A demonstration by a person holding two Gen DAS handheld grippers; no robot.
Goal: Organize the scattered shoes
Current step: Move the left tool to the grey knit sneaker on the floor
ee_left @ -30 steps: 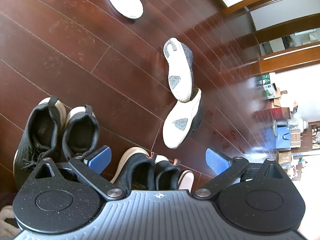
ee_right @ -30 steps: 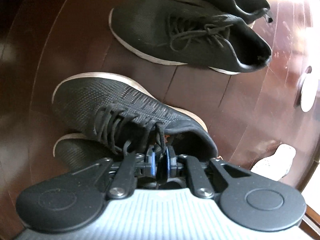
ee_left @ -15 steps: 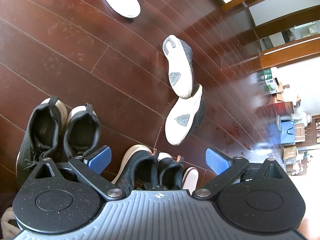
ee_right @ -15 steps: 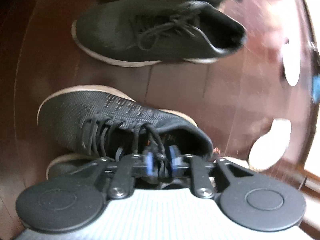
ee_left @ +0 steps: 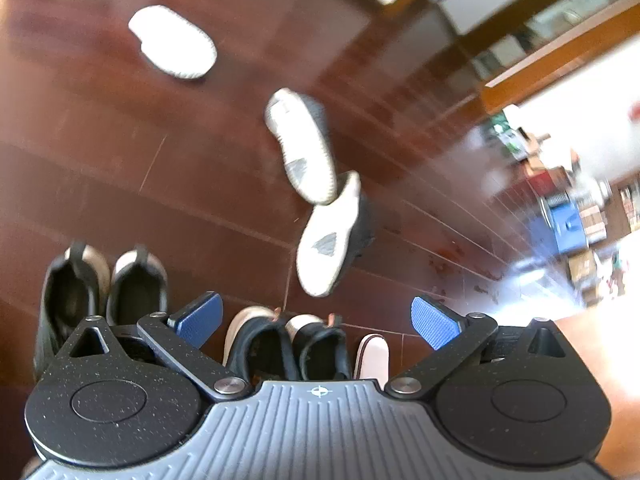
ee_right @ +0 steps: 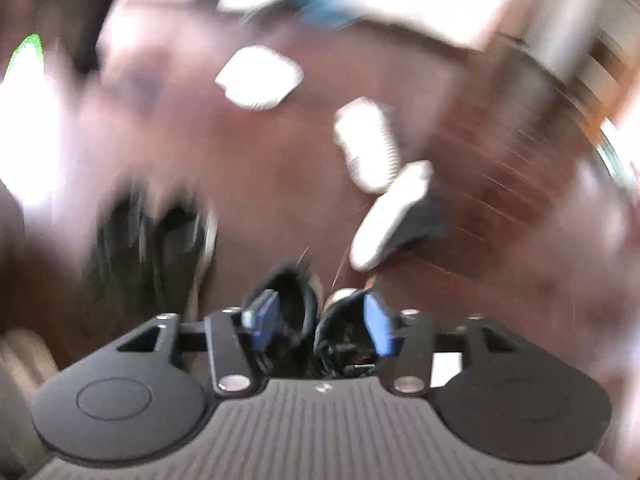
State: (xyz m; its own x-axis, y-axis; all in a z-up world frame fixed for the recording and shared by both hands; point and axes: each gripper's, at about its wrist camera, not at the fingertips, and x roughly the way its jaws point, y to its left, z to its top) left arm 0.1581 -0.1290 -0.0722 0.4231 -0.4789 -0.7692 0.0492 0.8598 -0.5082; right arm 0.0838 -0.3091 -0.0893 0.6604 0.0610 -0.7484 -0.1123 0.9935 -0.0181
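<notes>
My left gripper [ee_left: 316, 320] is open and holds nothing, above a row of shoes on the dark wood floor [ee_left: 120, 168]. One black pair [ee_left: 104, 292] stands at the left. A second black pair with orange heel tabs [ee_left: 288, 344] stands between the pads, lower down. Two grey shoes lie on their sides, white soles showing [ee_left: 304, 144] [ee_left: 328, 236]. A white shoe [ee_left: 174, 42] lies farther off. The right wrist view is blurred: my right gripper [ee_right: 320, 320] has its jaws opening, with the orange-tabbed pair [ee_right: 292, 296] below the gap and untouched by the pads.
A pale shoe toe [ee_left: 374, 356] sits just right of the orange-tabbed pair. Wooden door frames [ee_left: 560, 52] and a bright room with boxes and a blue container [ee_left: 568, 224] lie to the right. In the right wrist view the left black pair [ee_right: 152, 248] is a dark smear.
My right gripper was shut on the near black shoe; it has let go, risen and rolled, so it now faces the scattered shoes. The left gripper rose a little and stayed open.
</notes>
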